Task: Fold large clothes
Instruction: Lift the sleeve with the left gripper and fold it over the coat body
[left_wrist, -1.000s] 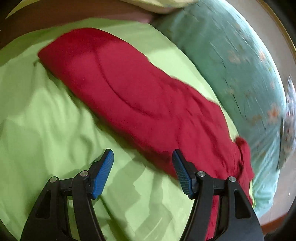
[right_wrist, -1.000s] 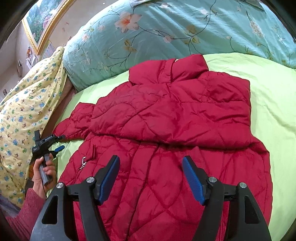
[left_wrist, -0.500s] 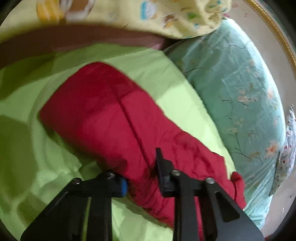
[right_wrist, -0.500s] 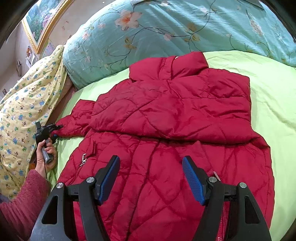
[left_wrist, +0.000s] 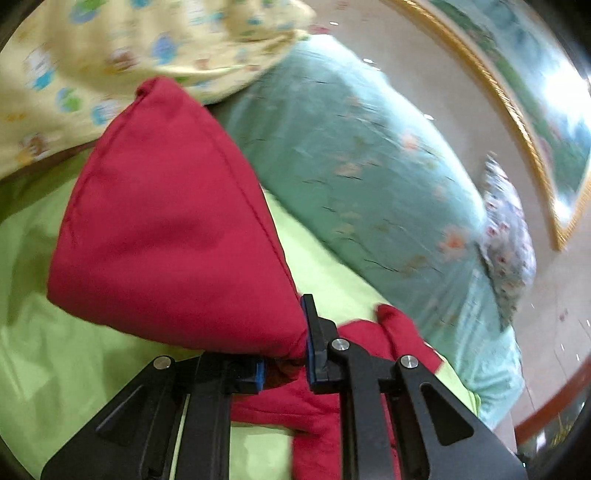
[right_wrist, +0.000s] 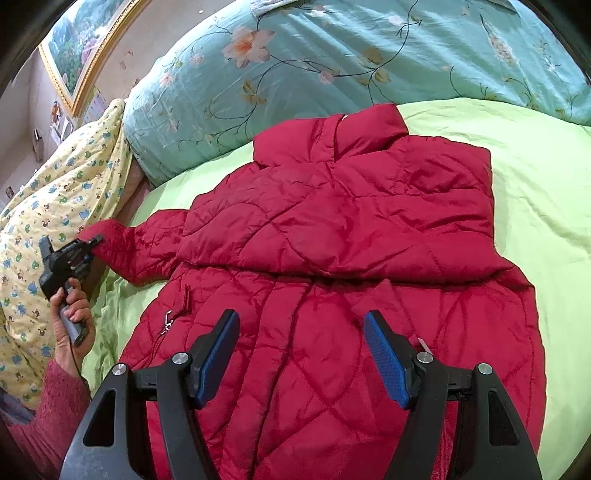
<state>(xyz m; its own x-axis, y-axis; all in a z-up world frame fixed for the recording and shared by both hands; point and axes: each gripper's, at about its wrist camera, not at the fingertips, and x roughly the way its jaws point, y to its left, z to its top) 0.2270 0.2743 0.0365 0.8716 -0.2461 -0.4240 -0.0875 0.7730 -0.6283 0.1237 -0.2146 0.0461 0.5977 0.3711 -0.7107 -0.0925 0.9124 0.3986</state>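
A red quilted jacket (right_wrist: 332, 236) lies spread on the green bedsheet (right_wrist: 546, 192), collar toward the pillows, one sleeve folded across its chest. My left gripper (left_wrist: 284, 354) is shut on the other sleeve's cuff (left_wrist: 173, 236) and holds it lifted off the sheet. It also shows in the right wrist view (right_wrist: 96, 242) at the jacket's left side, held by a hand. My right gripper (right_wrist: 301, 350) is open and empty, hovering over the jacket's lower front.
A teal floral duvet (right_wrist: 332, 62) lies bunched along the head of the bed. A yellow patterned quilt (right_wrist: 48, 206) is piled at the left. A gold-framed picture (right_wrist: 85, 44) hangs on the wall.
My left gripper closed on the sleeve cuff and lifted it off the sheet. The right gripper stayed open and nearly still over the jacket.
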